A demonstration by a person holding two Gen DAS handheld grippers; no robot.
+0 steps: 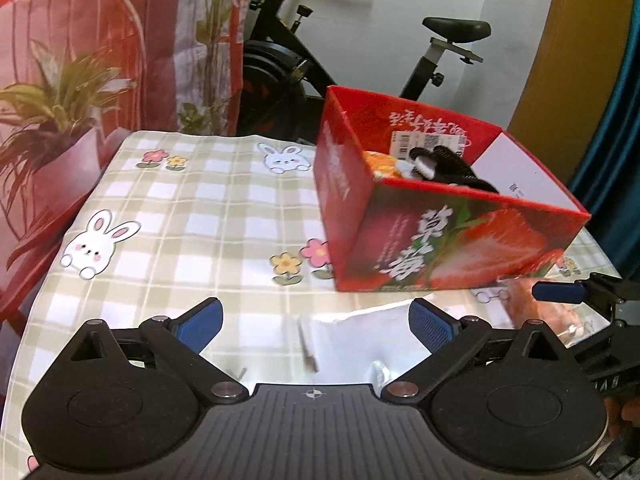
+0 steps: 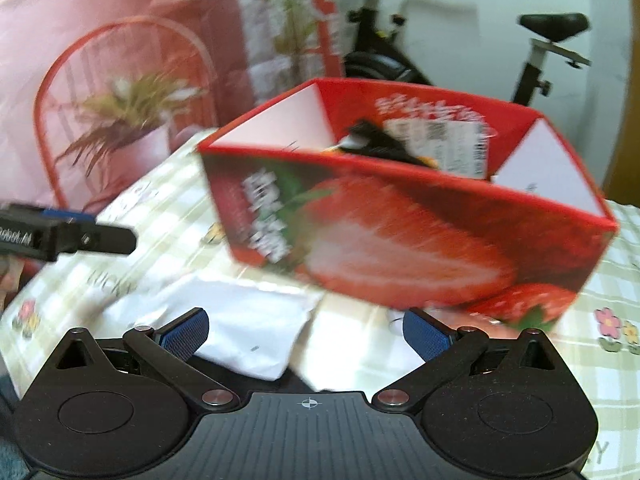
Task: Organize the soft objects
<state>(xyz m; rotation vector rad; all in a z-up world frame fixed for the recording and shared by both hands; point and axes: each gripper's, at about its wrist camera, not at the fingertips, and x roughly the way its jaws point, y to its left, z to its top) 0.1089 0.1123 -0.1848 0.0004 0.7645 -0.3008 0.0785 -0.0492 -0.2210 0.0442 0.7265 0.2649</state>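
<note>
A red strawberry-print box (image 1: 436, 248) stands on the checked tablecloth (image 1: 192, 216); it also shows in the right wrist view (image 2: 400, 240). Inside lie a black-and-white soft item (image 1: 444, 164) and an orange one (image 1: 380, 164). A white soft packet (image 1: 352, 336) lies on the cloth between my left gripper's (image 1: 316, 324) open fingers; it also shows in the right wrist view (image 2: 256, 328). My right gripper (image 2: 306, 330) is open, just in front of the box and over the packet's right edge. An orange soft item (image 1: 552, 312) lies by the right gripper's finger (image 1: 560, 292).
A potted plant (image 1: 60, 120) and red wire chair stand off the table's left edge. An exercise bike (image 1: 360, 52) stands behind the table. The tablecloth has rabbit and flower prints. The right wrist view is motion-blurred.
</note>
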